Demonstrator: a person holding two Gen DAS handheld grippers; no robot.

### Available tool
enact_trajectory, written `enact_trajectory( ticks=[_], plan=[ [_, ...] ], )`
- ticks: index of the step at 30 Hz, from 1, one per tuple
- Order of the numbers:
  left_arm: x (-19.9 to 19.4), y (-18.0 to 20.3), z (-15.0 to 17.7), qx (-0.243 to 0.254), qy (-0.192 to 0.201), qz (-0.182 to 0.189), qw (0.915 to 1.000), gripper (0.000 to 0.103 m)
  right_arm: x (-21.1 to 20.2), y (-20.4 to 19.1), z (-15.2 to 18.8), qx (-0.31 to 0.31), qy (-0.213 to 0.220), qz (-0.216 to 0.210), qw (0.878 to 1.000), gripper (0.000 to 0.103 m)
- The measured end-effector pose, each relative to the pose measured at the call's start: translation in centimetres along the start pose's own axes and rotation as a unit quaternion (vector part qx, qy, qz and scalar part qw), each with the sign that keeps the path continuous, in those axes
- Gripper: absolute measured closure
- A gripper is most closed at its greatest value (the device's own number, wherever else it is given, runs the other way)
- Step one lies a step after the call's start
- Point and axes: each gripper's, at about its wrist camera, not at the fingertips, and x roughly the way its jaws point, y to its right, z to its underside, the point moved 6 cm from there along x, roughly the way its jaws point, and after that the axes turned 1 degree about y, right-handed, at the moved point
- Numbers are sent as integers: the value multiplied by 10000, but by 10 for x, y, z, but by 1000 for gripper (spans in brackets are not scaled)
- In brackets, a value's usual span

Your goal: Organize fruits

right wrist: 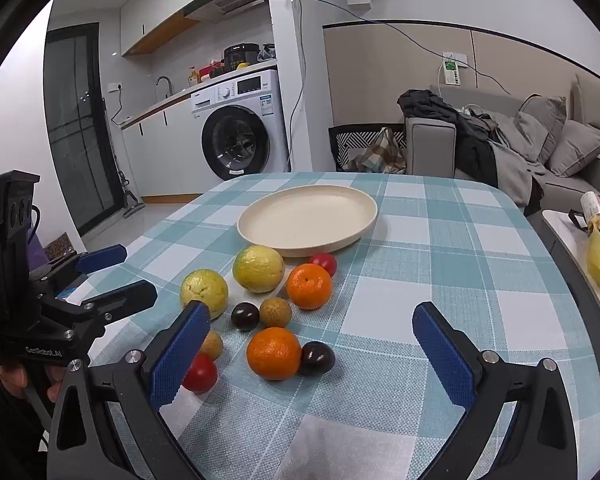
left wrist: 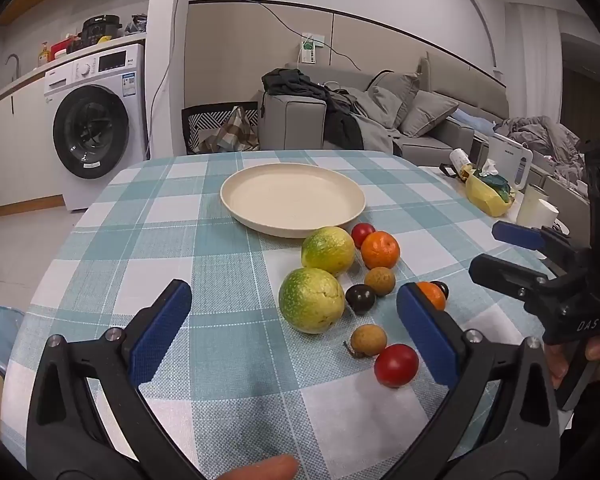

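Nothing had yet been sorted when this was taken: the cream plate sat bare on the checked desk, and every fruit lay loose on the cloth at the plate's six o'clock edge. From my right tool, the cluster ran from two yellow-green citrus fruits at ten and eleven o'clock, past a far mandarin with a red cherry tomato behind it, almost touching the plate's rim, down to a near mandarin at twelve o'clock touching a dark tomato. A second dark tomato, two brown longans and another red tomato filled the gaps. My right tool was spread wide and held nothing, hovering just short of the near mandarin. My left tool was likewise spread and empty, the nearer citrus fruit lying at its twelve o'clock. By my reckoning the whole job remained: all ten pieces had to go onto the plate, and the nearest fruits looked the likeliest first picks.
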Motion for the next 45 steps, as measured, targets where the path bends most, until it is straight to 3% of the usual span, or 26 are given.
enact_trajectory(
  ticks=[45],
  plan=[
    [-1, 2, 0, -45, 90, 28, 9999, 1, 6, -1, 1, -62, -92, 23, 9999, 0]
  ],
)
